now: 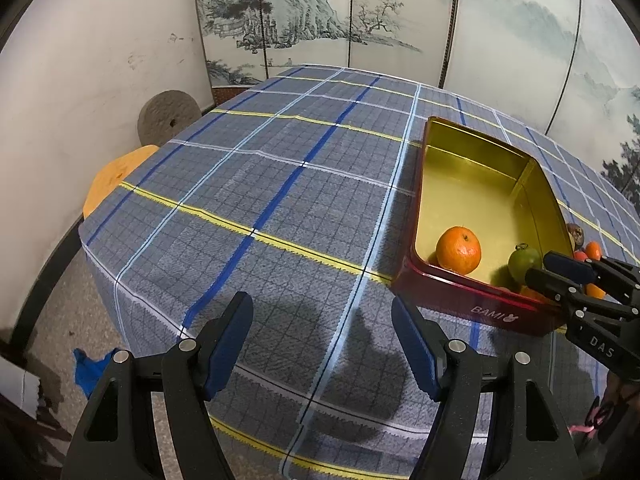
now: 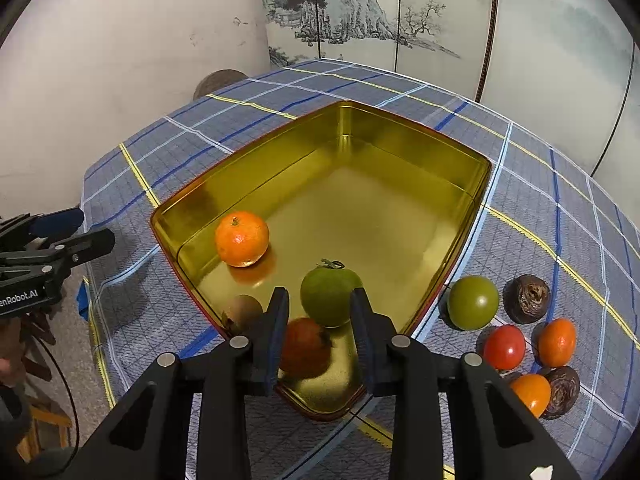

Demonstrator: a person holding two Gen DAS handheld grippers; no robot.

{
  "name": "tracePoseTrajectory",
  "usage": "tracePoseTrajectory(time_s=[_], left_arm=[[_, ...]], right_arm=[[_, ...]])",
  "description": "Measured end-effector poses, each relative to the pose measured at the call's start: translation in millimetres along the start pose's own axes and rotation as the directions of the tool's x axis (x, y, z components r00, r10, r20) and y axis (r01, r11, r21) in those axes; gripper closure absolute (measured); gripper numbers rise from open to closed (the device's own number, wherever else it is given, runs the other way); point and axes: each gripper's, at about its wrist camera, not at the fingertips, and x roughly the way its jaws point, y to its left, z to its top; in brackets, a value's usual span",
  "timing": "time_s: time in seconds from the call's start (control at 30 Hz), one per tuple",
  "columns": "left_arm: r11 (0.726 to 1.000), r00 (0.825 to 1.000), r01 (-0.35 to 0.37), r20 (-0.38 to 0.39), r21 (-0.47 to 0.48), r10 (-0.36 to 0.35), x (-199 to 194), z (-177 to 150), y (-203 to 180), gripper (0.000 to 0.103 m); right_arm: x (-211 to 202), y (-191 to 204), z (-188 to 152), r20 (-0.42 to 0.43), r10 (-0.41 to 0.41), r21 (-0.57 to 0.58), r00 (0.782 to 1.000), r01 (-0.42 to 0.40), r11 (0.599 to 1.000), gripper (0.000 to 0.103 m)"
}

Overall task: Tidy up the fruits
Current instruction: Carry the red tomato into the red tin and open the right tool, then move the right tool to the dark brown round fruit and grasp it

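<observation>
Right gripper [image 2: 320, 320], jaws parted around a green tomato [image 2: 330, 297], releases it inside the gold-lined tin [image 2: 400, 136] (left gripper [image 1: 322, 344] open, idle).

The tablecloth [image 2: 532, 216] is grey-blue plaid, crossed by dark blue, pale blue, white and yellow lines. The tin [image 2: 460, 152] is gold inside and dark red outside, with pale lettering on its near wall. In it lie a bright orange mandarin [image 2: 241, 238], a green tomato [image 2: 330, 297], a brownish round fruit [image 2: 245, 309] at the near left and something dull red-orange [image 2: 304, 347], blurred. To the right of the tin lie a second green tomato [image 2: 473, 302], a red tomato [image 2: 505, 346], two orange fruits [image 2: 557, 342] and two dark brown ones [image 2: 526, 298]. Both grippers are black with blue pads [image 1: 224, 354]. The screen [image 1: 304, 16] behind bears a grey ink landscape on white.
</observation>
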Motion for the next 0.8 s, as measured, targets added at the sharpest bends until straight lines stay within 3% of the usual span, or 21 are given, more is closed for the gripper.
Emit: tracePoseTrajectory(time_s=[0.07,0.4,0.57,0.8], left_arm=[[1.000,1.000,-0.001,-0.002,0.003,0.001,0,-2,-2,0.031],[0.998,0.999,0.034,0.001,0.045,-0.034,-4,0,-20,0.031],[0.994,0.998,0.062,0.009,0.088,-0.063,-9,0,-39,0.031],[0.985,0.995,0.096,0.004,0.146,-0.098,-11,0,-65,0.031]], right_arm=[[-1,2,0,0.004,0.006,-0.002,1.000,-0.006,1.000,0.067],[-41,-8,-7,0.092,0.012,0.031,0.996,-0.015,0.999,0.066],[-63,-44,-25,0.107,-0.065,0.098,0.992,0.054,0.994,0.066],[-78,-117,-64,0.045,-0.195,0.230,0.980,0.180,0.956,0.066]])
